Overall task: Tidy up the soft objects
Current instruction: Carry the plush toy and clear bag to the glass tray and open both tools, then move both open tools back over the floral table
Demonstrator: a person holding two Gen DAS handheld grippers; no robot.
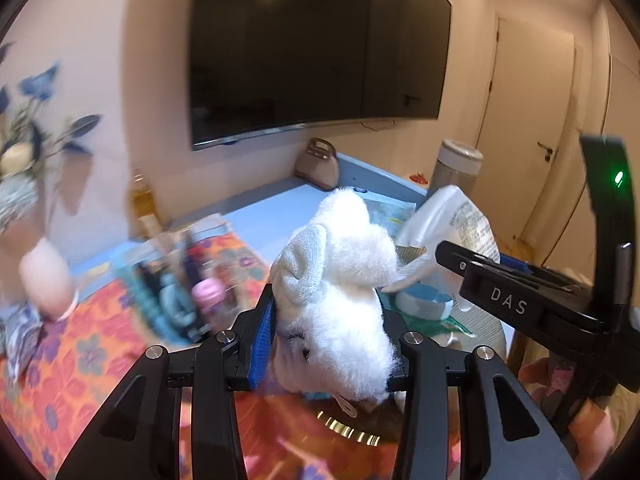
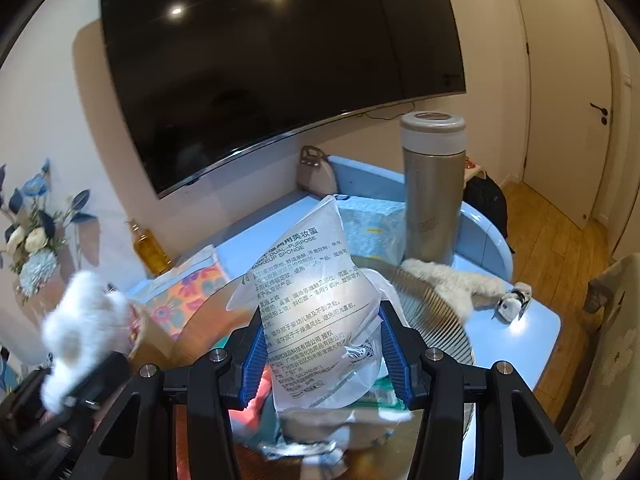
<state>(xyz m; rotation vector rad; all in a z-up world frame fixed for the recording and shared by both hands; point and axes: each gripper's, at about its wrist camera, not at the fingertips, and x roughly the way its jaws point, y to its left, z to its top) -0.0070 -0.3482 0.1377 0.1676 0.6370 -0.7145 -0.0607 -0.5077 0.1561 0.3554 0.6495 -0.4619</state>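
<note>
A white plush toy (image 1: 336,292) was held up above the blue counter (image 1: 276,216), clamped between the blue pads of the left tongs (image 1: 326,344). Its fleecy body was seen bulging out above the pads, so it was judged light, squashy and unlikely to slip; a hold across the thick middle, as here, looked sound. The right tongs (image 2: 322,354) were closed on a clear plastic packet (image 2: 316,312) printed "dual-purpose makeup sponge", raised near the middle of the scene. The film was judged thin, crinkly and somewhat slippery, with soft contents that would give under pressure, so a hold low on the filled part seemed safer than on the loose top edge. To the far right a tall steel flask (image 2: 434,188) was seen standing upright on the counter, its cap on; its contents could not be seen. Just beside its base a second furry white piece (image 2: 452,280) was lying flat. At the far left a glass bottle of amber liquid (image 2: 150,250) was standing. A round ribbed dish (image 2: 432,312) was partly visible beneath the packet; what it held could not be told.
</note>
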